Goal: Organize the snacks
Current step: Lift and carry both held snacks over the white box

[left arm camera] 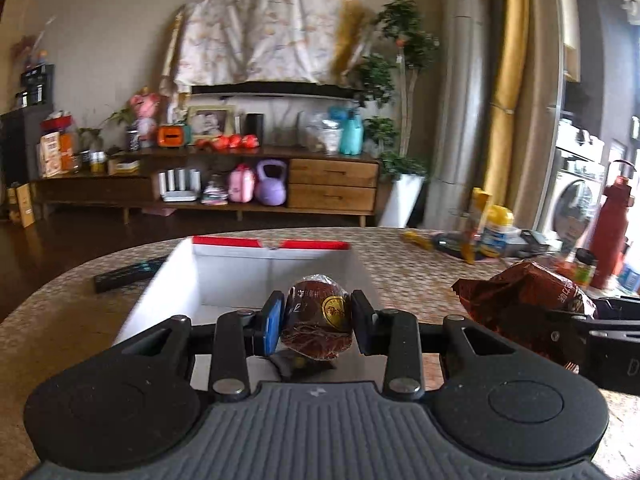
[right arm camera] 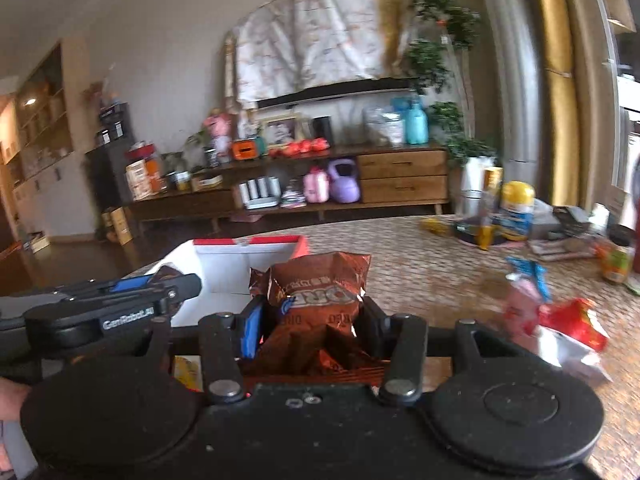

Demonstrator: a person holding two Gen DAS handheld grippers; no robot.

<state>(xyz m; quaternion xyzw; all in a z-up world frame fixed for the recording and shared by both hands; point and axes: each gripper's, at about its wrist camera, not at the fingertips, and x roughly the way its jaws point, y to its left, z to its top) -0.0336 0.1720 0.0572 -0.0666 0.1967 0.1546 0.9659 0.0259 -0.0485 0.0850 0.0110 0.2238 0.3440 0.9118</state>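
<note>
The left gripper [left arm camera: 316,320] has its two fingers drawn in to a narrow gap and clamped on a small wrapped cake [left arm camera: 318,316], a dark brown round snack in clear film with a yellow seal on its front. The blue pad presses its left side and the black finger [left arm camera: 362,322] its right. The cake hangs over the near edge of a white box [left arm camera: 180,280], whose inside walls are white and whose far rim is red.

The right gripper [right arm camera: 312,320] is closed to a wider gap on a brown crinkled bag [right arm camera: 320,296], printed with large pale letters. The bag stands up between the fingers and its creased lower part bulges toward the camera. In the left view the same bag sits just right of the box, above the table. In the right view the left gripper reaches in from the left, its tip over the box.

Both tools are above a table [left arm camera: 420,276] with a brown patterned cover. To the right of the bag lie a red packet [right arm camera: 576,322] and a blue-and-white wrapper [right arm camera: 528,272], blurred. A dark remote [left arm camera: 128,274] lies left of the box. Farther right stand a yellow-lidded tub [left arm camera: 496,236] and a red bottle [left arm camera: 610,236]. Beyond the table, a wooden sideboard [left arm camera: 332,184] runs along the far wall.
</note>
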